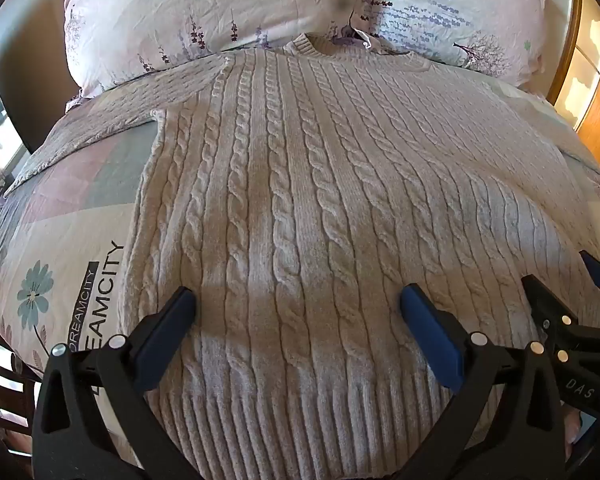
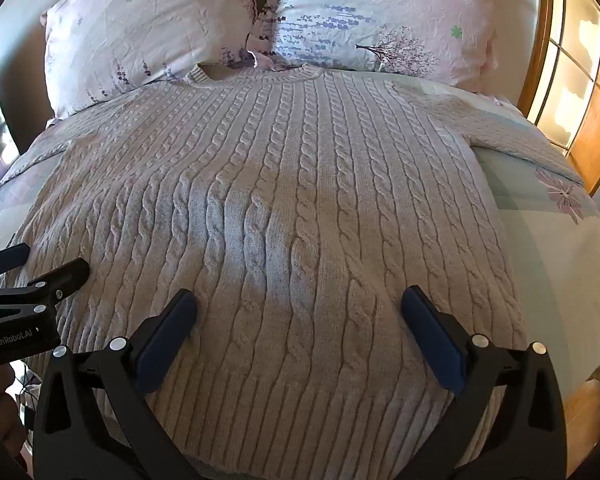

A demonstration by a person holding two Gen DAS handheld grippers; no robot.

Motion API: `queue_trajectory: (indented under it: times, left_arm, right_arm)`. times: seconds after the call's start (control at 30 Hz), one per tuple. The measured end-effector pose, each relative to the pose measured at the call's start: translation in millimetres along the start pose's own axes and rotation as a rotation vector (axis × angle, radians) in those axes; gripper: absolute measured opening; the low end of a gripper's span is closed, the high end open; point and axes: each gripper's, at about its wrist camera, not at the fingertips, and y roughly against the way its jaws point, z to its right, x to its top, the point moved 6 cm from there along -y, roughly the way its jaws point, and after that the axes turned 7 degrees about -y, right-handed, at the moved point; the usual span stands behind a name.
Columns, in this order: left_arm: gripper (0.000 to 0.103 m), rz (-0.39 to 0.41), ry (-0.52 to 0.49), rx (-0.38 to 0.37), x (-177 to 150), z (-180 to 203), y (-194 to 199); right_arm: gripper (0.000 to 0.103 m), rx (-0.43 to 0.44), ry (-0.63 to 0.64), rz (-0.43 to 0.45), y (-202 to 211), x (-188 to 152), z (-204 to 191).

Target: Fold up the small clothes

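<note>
Sweater (image 1: pixel 300 208): cream cable-knit, laid flat face-up on bed, neck end toward pillows, ribbed hem nearest cameras. Collar (image 1: pixel 312 42) touching lower edge of pillows. One sleeve (image 1: pixel 112 120) spread out to left side in left wrist view; other sleeve (image 2: pixel 512 136) spread out to right side in right wrist view. Body smooth, no folds seen.

Left gripper (image 1: pixel 298 312): over hem area, left-centre of sweater, fingers spread wide, nothing between them. Blue pads (image 1: pixel 428 332) on inner faces. Contact w/ knit: can't tell.

Right gripper (image 2: pixel 299 312): over hem area, right-centre of sweater, fingers spread wide too, nothing held. Also seen at right edge of left wrist view (image 1: pixel 560 280), just beside left gripper. Left gripper likewise seen at left edge of right wrist view (image 2: pixel 32 268), fingers apart.

Bedspread (image 1: pixel 72 216): pastel patchwork, blue flower print and "DREAMCITY" lettering near left side of sweater; pink flower print (image 2: pixel 564 196) on right side.

Pillows: two, floral pink/lavender, side by side at head of bed; left pillow (image 1: pixel 204 12), right pillow (image 2: pixel 384 12).

Wooden frame w/ lit panes (image 2: pixel 572 80): right of bed, behind right pillow.
</note>
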Motion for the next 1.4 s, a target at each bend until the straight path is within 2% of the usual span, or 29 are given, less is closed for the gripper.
queue_trajectory:
  times: [1.4]
  left_arm:
    - [0.101, 0.007, -0.001, 0.002, 0.4, 0.0, -1.6]
  right_arm:
    - [0.102, -0.001, 0.002, 0.005, 1.1, 0.3, 0.4]
